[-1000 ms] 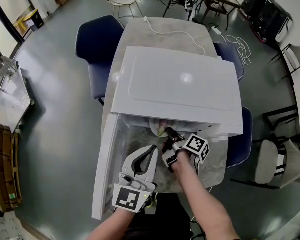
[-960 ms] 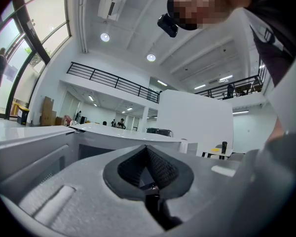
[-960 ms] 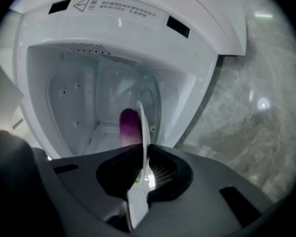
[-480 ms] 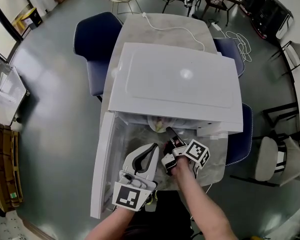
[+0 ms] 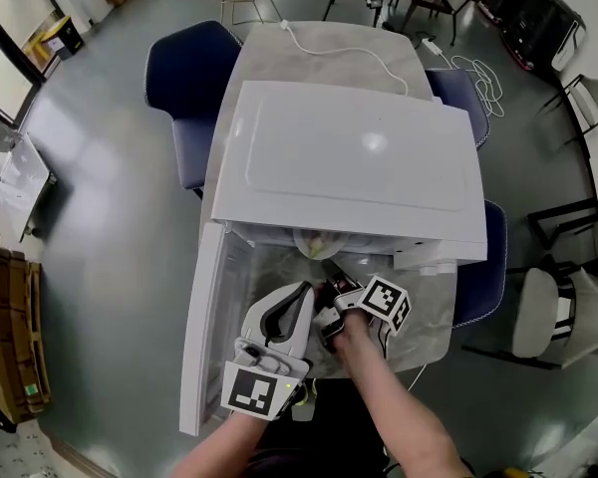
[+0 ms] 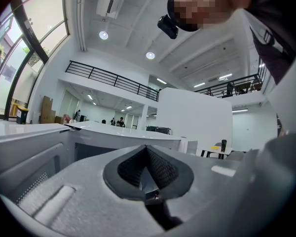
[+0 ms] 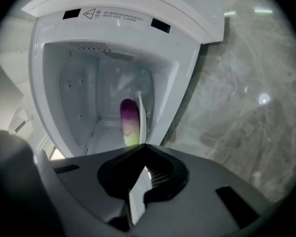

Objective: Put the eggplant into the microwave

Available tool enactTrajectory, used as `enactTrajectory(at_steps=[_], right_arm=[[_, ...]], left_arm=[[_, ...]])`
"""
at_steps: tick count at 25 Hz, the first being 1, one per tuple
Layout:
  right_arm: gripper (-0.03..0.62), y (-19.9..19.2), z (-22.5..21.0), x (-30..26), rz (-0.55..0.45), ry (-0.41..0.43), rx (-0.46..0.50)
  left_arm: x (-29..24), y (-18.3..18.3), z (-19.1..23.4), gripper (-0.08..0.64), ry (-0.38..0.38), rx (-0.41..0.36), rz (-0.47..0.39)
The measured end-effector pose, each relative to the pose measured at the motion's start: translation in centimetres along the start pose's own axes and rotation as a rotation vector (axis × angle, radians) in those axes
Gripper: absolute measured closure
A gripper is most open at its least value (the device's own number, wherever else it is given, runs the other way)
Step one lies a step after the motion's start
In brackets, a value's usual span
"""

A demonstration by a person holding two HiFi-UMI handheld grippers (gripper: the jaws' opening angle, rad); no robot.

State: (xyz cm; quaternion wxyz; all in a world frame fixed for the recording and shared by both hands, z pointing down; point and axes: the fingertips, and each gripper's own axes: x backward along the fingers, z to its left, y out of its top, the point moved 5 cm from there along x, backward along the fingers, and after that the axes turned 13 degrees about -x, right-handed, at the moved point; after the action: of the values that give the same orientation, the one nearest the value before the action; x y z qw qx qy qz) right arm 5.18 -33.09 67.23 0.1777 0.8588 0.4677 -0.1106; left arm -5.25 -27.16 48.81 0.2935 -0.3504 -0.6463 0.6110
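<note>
The purple eggplant [image 7: 129,121] with a green end lies inside the white microwave [image 5: 349,157], whose door [image 5: 201,337] hangs open at the left. In the head view only a pale bit of the eggplant [image 5: 319,246] shows under the microwave's top edge. My right gripper [image 5: 330,270] is just outside the cavity mouth, aimed slightly down into it. Its jaws [image 7: 143,146] are shut with nothing between them, apart from the eggplant. My left gripper [image 5: 303,294] hovers beside it over the open door, jaws [image 6: 147,154] shut and empty.
The microwave stands on a marble table [image 5: 429,317] and its white cable [image 5: 339,60] trails off the far end. Dark blue chairs stand at the left [image 5: 184,78] and the right [image 5: 478,277] of the table. Grey floor lies all around.
My right gripper has drawn slightly back from the cavity and toward the left gripper. The eggplant stays inside the microwave. The left gripper has not moved.
</note>
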Motion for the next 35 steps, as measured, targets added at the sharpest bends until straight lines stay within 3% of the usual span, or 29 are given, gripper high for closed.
enactTrajectory(at_steps=[6,14,19,25,35], right_arm=[[0.590,0.9,0.9,-1.2,-0.013,0.017,0.030],[0.589,2.5,3.1,-2.7,-0.030,-0.026,0.309],[0.589,2.9,3.6,-3.1,-0.029,-0.021,0.342],[0.589,1.2,4.0,-0.2,0.016,-0.015,0.409],[0.591,-2.5,11.4,7.6,0.097,0.040,0.720]], left_arm=[[0.1,-0.2,0.1,0.554,0.010,-0.001,0.014],[0.1,-0.4,0.0,0.554,0.018,-0.003,0.017],[0.1,-0.7,0.2,0.554,0.021,-0.002,0.033],[0.1,-0.5,-0.3,0.554,0.009,0.007,0.046],[0.2,3.5,-2.0,0.554,-0.048,0.045,0.062]])
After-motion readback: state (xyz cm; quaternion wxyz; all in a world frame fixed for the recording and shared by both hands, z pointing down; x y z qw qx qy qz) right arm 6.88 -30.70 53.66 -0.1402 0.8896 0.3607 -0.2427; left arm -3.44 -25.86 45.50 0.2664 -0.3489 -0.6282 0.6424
